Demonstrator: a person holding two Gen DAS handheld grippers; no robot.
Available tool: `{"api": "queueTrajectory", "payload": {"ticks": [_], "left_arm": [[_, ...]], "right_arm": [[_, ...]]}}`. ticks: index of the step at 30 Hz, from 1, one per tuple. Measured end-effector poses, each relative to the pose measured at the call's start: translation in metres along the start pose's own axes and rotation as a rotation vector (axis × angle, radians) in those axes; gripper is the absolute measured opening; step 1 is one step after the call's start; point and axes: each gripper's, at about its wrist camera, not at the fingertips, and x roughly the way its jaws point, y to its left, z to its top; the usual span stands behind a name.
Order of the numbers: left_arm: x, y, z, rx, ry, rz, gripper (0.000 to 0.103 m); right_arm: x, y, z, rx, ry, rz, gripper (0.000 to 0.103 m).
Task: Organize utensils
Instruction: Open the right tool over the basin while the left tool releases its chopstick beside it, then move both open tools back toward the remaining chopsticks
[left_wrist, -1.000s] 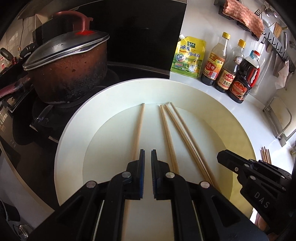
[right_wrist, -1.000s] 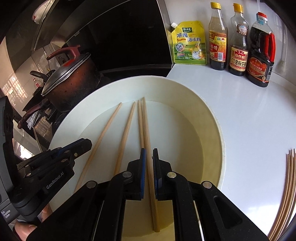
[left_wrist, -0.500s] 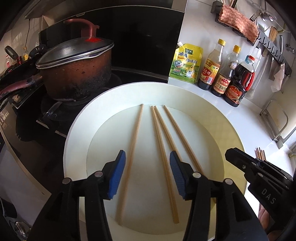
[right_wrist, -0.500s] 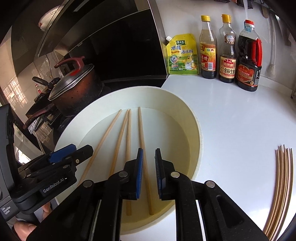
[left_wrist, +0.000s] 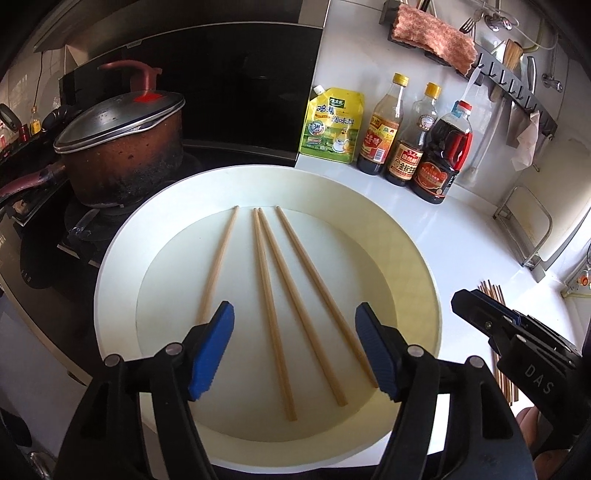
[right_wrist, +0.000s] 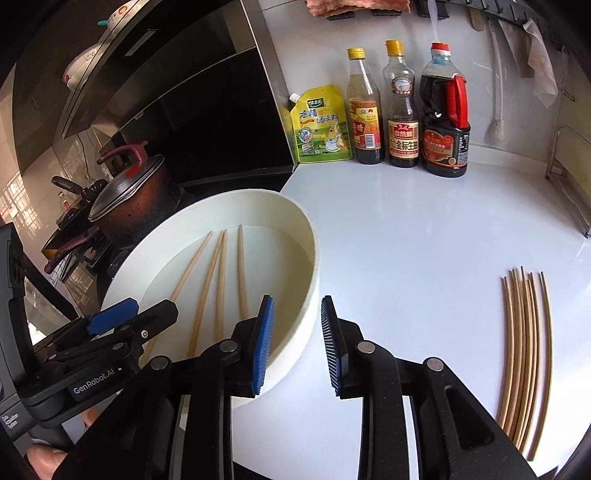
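White glossy surface (right_wrist: 424, 236), bordered at its left edge by a black stove. Directly on it: a round white basin (right_wrist: 312, 258) at the left edge, partly overhanging the stove side; a loose bundle of wooden chopsticks (right_wrist: 524, 354) near the right edge, well apart from the basin. Along the back edge, in a row against the wall: a yellow seasoning pouch (right_wrist: 319, 125), two yellow-capped sauce bottles (right_wrist: 365, 110) and a dark red-capped soy sauce jug (right_wrist: 445, 122). A wire rack (right_wrist: 570, 177) stands at the back right corner.
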Motion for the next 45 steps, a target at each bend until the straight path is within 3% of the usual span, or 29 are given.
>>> {"api": "queueTrajectory", "payload": {"ticks": [9,26,45], "left_arm": [[-0.007,-0.044,0.001,0.055,-0.016,-0.054,0.071],[-0.007,-0.138,-0.016,0.167,0.019,-0.171,0.074],[0.01,-0.196,-0.04,0.242,0.08,-0.197,0.081]], "right_arm": [[-0.037,-0.036,-0.007,0.046,-0.05,-0.048,0.037],[-0.085,-0.12,-0.034,0.151,-0.098,-0.144,0.042],[-0.098,-0.189,-0.054,0.206,-0.077,-0.223,0.055]]}}
